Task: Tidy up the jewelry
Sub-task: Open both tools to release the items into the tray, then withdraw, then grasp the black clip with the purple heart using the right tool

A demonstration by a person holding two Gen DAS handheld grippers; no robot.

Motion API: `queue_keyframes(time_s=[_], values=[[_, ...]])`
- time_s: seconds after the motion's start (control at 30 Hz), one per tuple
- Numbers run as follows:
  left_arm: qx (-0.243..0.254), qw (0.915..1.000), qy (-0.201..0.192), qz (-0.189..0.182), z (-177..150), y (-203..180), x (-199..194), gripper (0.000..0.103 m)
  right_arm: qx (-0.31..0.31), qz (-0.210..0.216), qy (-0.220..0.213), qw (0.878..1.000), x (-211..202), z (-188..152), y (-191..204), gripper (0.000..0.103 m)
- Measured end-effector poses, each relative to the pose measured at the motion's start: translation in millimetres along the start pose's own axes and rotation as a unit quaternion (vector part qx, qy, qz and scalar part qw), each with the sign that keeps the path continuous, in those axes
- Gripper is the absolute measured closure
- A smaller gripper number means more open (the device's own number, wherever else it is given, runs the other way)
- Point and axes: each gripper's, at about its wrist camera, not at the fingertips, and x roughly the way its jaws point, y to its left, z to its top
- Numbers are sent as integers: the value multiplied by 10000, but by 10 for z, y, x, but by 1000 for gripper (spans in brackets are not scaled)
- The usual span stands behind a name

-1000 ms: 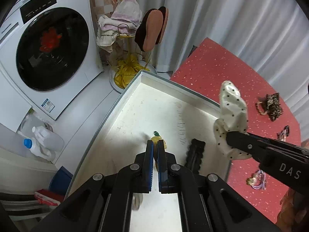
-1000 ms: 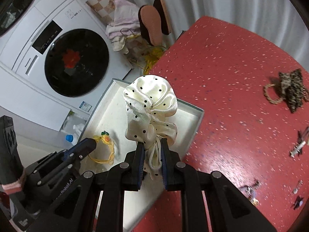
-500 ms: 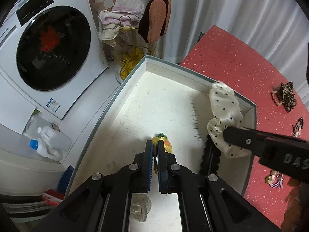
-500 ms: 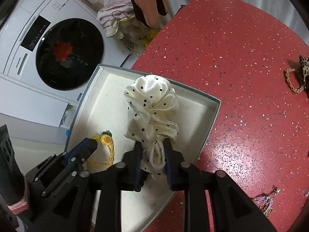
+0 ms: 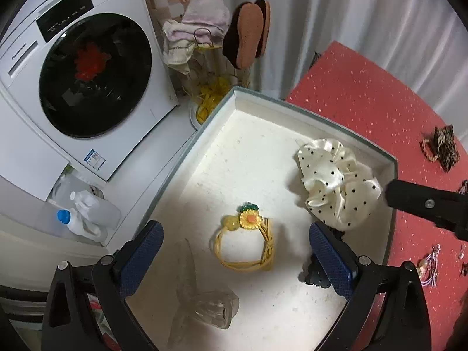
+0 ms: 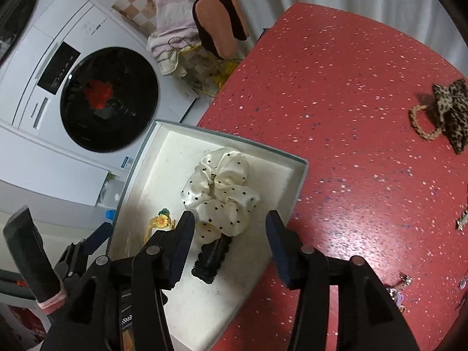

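A white tray (image 5: 321, 117) sits at the red table's edge. A yellow sunflower hair tie (image 5: 250, 219) lies flat on its floor. My left gripper (image 5: 234, 228) hovers over the tie, jaws opening wide, pads clear of it. The cream polka-dot scrunchie (image 6: 222, 187) rests in the tray on top of a black hair clip (image 6: 210, 260). My right gripper (image 6: 230, 216) stands just above the scrunchie (image 5: 333, 181) with its jaws opening, and neither pad presses the fabric. A clear claw clip (image 5: 210, 307) lies near the tray's front.
A leopard-print scrunchie (image 6: 450, 108) and small loose jewelry (image 6: 400, 286) lie on the red table (image 6: 351, 87) to the right. A washing machine (image 5: 87, 73), bottles and a rack with slippers stand beyond the tray's left side.
My left gripper opened and let the sunflower hair tie drop flat in the tray. My right gripper opened and the polka-dot scrunchie settled onto the black clip.
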Motion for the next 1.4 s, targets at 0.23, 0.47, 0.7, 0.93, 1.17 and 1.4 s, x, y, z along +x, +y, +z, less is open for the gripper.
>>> queue_keyframes(time_s=[0.23,0.47,0.7,0.93,1.17,1.4], values=[[79,9999,-47,80,-4,-59,-100,2,197,-61,-36,9998,-147,-67,-177,39],[289,9995,-90,45,-38,-174,-298,1,507,-78,-101,9986,-361,-252,-428,24],[761,9969,-146,-112,-153,-557,-524,1,859,-269,-156,9958,-593,-521,-786,21],[1181,9919,-134,-441,-308,-1043,-722,1,1205,-531,-236,9910,-826,-806,-1188,10],[1478,9864,-76,-709,-424,-1469,-841,1,1600,-812,-308,9833,-1130,-1179,-1641,10],[1802,9791,139,-932,-570,-1902,-802,1,2041,-1142,-385,9715,-1379,-1507,-2110,10]])
